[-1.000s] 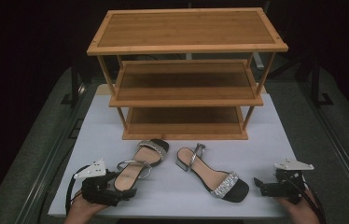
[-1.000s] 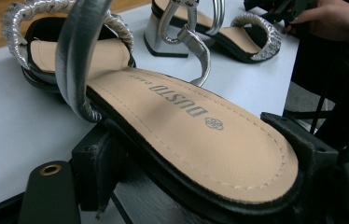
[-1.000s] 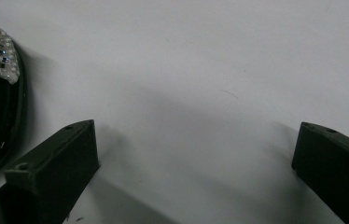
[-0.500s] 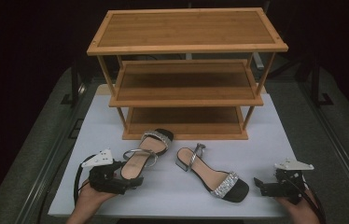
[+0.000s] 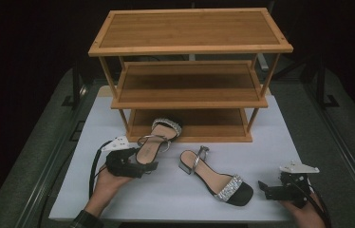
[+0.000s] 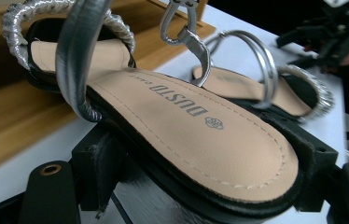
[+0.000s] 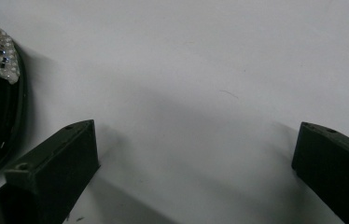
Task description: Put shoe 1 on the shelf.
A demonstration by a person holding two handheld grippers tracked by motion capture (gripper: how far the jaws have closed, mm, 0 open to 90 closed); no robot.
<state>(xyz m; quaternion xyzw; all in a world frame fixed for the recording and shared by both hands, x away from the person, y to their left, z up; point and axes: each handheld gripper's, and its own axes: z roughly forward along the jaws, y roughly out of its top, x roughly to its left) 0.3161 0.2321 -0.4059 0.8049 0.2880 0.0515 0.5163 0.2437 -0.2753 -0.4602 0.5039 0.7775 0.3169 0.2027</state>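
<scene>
Gripping at the heel end only, the left gripper [image 5: 140,166] is holding a black-soled, tan-lined sandal with silver straps and a rhinestone toe band [image 5: 159,137]; both black jaws are being pressed against the sides of the sole, seen clearly in the left gripper view [image 6: 200,140]. The toe of the held sandal is being carried ahead of the jaws, toward the bottom tier of the three-tier bamboo shoe rack [image 5: 190,128].

Risks being judged:
- Sandal is being held far from its middle, so the toe could be sagging or pivoting between the jaws, and the sole could be slipping out if the squeeze is being eased.
- Loose ankle strap with metal buckle [image 6: 182,28] is dangling above the jaws; it could be snagged on the rack's front rail or post while the shoe is being pushed in.
- Toe could be knocked against the shelf edge if it is being brought in too low, which would twist the shoe in the grip.
- The matching second sandal [image 5: 216,178] is lying on the white tabletop [image 5: 270,142] between the two grippers and could be bumped.

Right gripper [image 5: 263,187] is resting low on the table, jaws being kept wide apart with nothing between them; the second sandal's toe is just beside its left jaw.

Writing: "DUSTO" is being read on the insole, with smaller illegible letters and a small round emblem.
</scene>
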